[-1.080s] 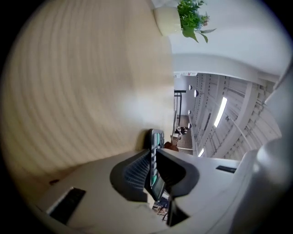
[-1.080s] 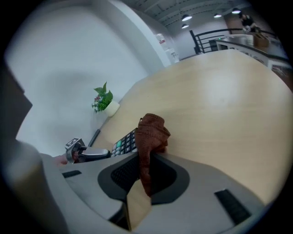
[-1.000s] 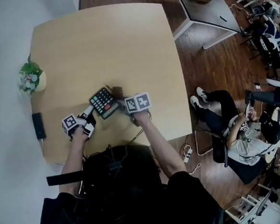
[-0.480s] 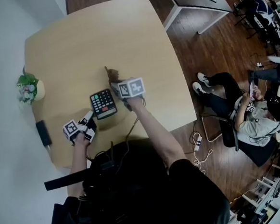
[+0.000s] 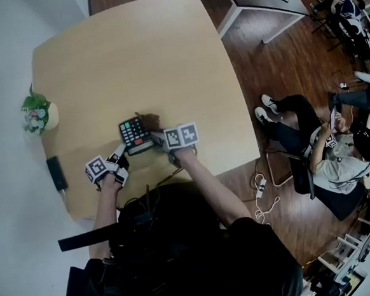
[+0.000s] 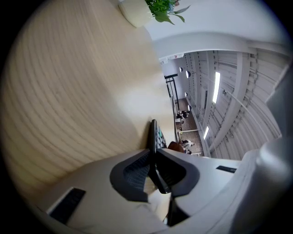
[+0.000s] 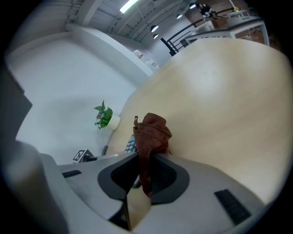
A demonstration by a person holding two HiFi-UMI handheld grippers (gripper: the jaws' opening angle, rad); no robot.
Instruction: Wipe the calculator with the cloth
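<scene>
Looking down over a person's shoulders at a pale wooden table (image 5: pixel 133 52), where a dark calculator (image 5: pixel 135 134) lies towards the person's side. The left gripper (image 6: pixel 153 157) comes at the calculator from its near left corner. Its jaws are almost together, pinching the calculator's thin edge between the pads, most likely to pin it so it cannot slide under the wiping. The right gripper (image 7: pixel 144 173), just to the calculator's right, has its jaws clamped on a bunched rust-brown cloth (image 7: pixel 152 132). The loose end pokes out past the tips by the calculator's far right corner — a soft wad held ahead of the hard jaws. Whether the cloth presses on the keys cannot be told. A small potted plant (image 5: pixel 37 115) stands well to the calculator's left, out of the way.
</scene>
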